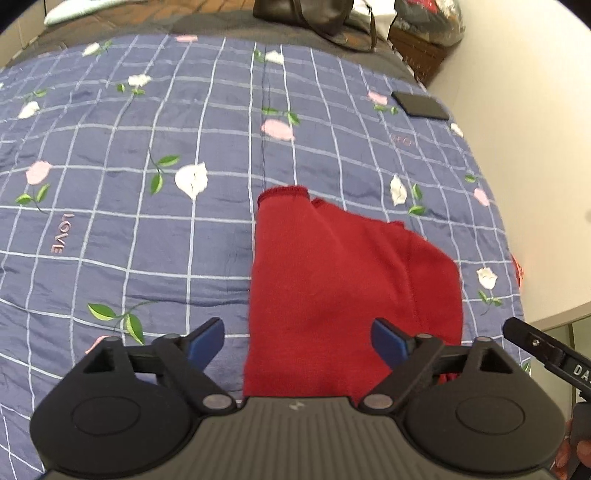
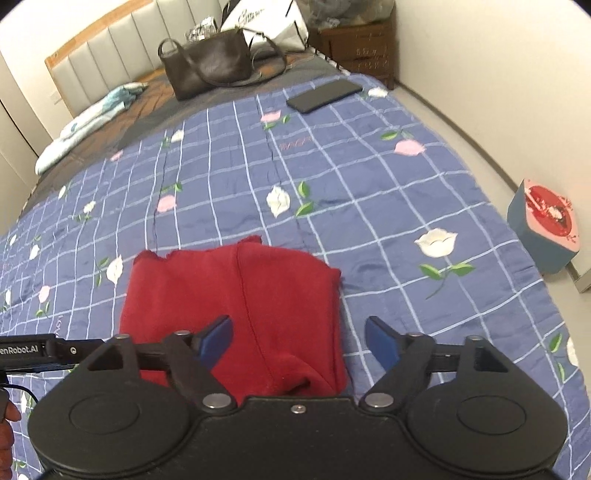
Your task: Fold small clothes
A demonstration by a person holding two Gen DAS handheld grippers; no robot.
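Bedspread (image 1: 110, 221) of blue quilted fabric, crossed by a white grid and scattered with pink and white tulips on green stems, fills both wrist views; on it lies a red knitted garment (image 1: 332, 277), folded into a rough rectangle with its frayed cuffs at the far edge. The word "LOVE" (image 1: 61, 233) is stitched in pink into the quilt, read sideways in the left wrist view, and a second pink embroidered word further off is too faint to read. The left gripper (image 1: 297, 341), black with blue fingertip pads, hangs over the near edge of the garment with its jaws spread wide and nothing between the pads. The right gripper (image 2: 298, 341) stands likewise wide apart above the garment's near right corner, gripping nothing. In the right wrist view the neighbouring tool's black side bar carries white lettering ending "enRobot.AI" (image 2: 22, 350); in the left view the other tool's bar shows "DA", cut off by the frame. Beyond the quilt rest a dark flat phone (image 2: 324, 96), a dark brown leather handbag (image 2: 208, 66) and a white shopping bag (image 2: 269, 22) with illegible print. On the floor beside the bed stands a blue box with a red and pink lid (image 2: 543, 229)
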